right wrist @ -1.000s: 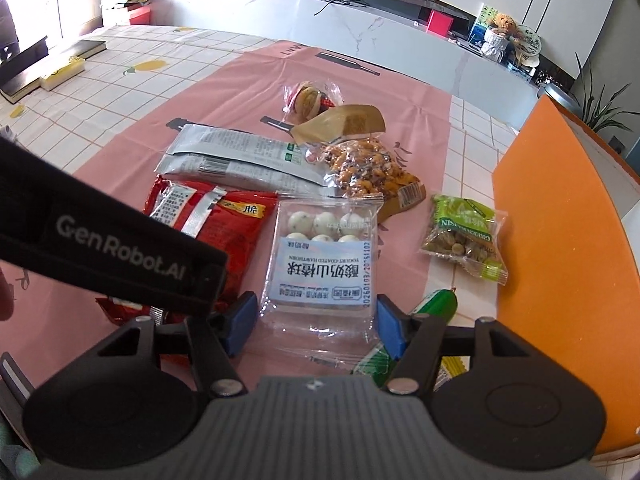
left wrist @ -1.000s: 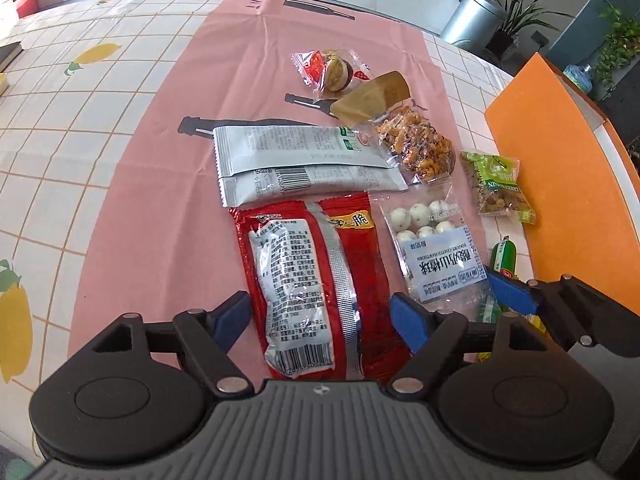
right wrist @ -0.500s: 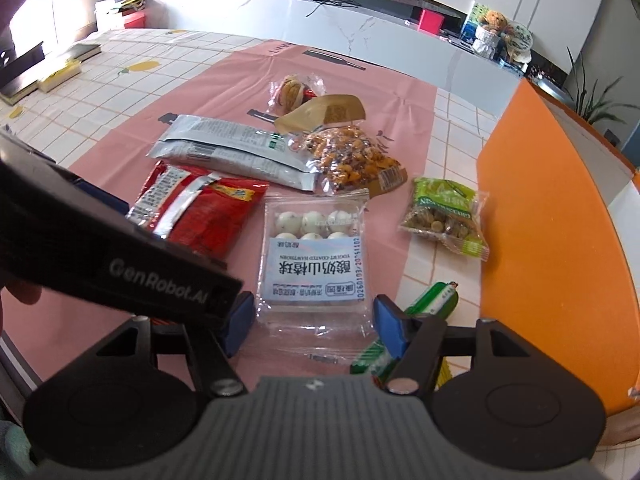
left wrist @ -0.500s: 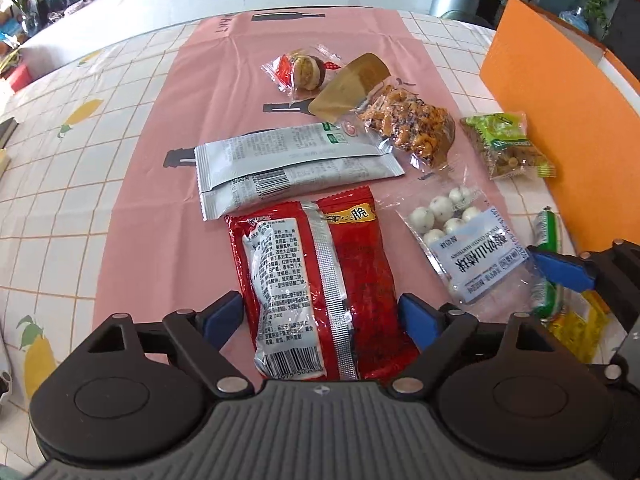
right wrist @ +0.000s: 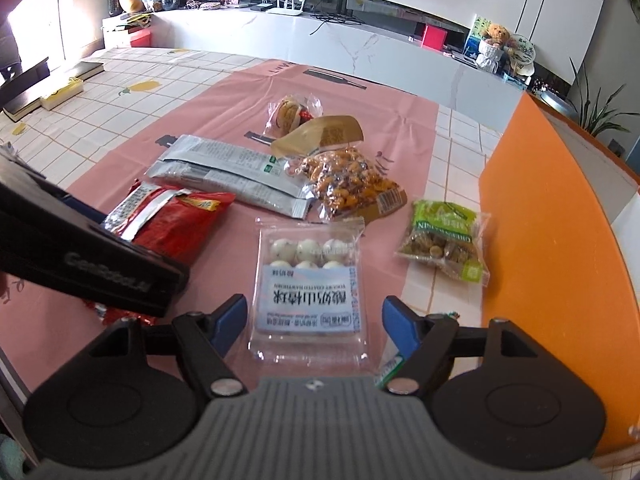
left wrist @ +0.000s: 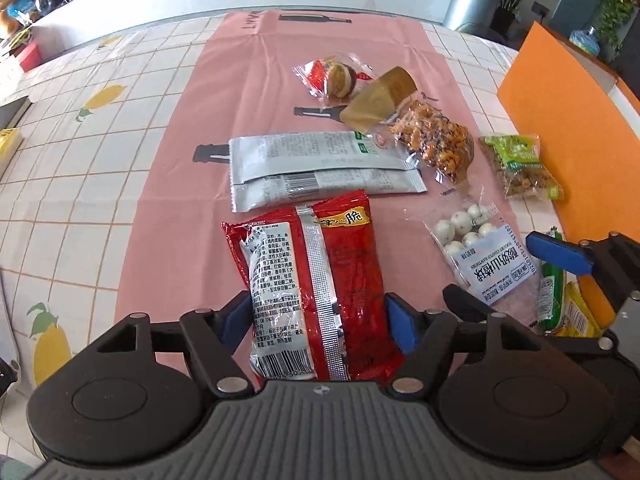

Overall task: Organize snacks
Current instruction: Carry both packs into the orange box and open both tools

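Note:
A red snack bag (left wrist: 320, 280) lies back-up on the pink mat (left wrist: 260, 80). My left gripper (left wrist: 318, 322) straddles its near end. Its jaws are closing, the blue pads at the bag's two edges without squeezing it. A clear pack of white yogurt balls (right wrist: 310, 292) lies to the right of the red bag (right wrist: 180, 224). My right gripper (right wrist: 316, 320) is over the pack's near end with its jaws opening and a gap on each side. In the left wrist view the right gripper (left wrist: 500, 272) shows around that pack (left wrist: 480, 252).
Further back lie two silver packets (left wrist: 320, 168), an orange nut bag (left wrist: 436, 144), a brown packet (left wrist: 380, 100), a wrapped pastry (left wrist: 336, 76) and a green bag (left wrist: 520, 168). A green stick (left wrist: 552, 280) and a yellow packet (left wrist: 576, 312) lie beside an orange box (right wrist: 552, 240).
The left jaws have narrowed onto the red bag's edges. The right jaws have spread wider around the yogurt ball pack. Neither snack has moved.

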The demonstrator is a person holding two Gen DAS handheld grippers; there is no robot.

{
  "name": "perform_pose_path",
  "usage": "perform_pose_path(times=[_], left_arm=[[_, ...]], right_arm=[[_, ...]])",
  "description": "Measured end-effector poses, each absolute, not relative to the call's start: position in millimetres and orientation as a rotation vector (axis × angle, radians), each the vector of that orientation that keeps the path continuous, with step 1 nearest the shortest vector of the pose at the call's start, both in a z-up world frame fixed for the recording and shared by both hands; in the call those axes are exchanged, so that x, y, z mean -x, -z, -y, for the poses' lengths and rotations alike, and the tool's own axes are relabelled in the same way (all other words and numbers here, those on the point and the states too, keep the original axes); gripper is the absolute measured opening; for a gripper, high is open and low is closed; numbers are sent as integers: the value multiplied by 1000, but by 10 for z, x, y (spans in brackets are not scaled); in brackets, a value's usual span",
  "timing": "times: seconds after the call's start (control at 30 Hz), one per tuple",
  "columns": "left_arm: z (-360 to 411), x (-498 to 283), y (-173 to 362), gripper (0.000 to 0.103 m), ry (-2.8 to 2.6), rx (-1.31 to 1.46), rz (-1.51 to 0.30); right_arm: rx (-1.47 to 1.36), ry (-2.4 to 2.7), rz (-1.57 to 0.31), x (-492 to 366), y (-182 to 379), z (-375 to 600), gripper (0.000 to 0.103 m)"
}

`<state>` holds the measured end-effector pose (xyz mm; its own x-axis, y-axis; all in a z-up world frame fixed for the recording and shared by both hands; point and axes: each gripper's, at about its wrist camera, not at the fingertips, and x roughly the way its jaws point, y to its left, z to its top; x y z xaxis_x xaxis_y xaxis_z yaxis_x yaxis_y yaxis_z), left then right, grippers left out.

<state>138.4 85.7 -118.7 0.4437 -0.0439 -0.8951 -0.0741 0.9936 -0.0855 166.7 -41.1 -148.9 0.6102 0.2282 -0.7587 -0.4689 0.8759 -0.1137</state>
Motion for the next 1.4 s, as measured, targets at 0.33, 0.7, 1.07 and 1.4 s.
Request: perform_pose_path(times=[0.33, 0.7, 1.07, 1.4], left_arm=[[-877, -1376, 953, 81, -10, 174, -1051], [-785, -1269, 436, 81, 61, 241, -944], [-240, -1234, -137, 81, 220, 232, -825], [604, -1428, -348, 81, 412, 113, -821]], right_arm=[[267, -415, -850, -1715, 1449, 415, 58], [58, -397, -802, -1566, 778, 800, 57], [73, -304, -725, -1385, -6, 1481, 57], [92, -152, -746, -1365, -270, 2394, 57]])
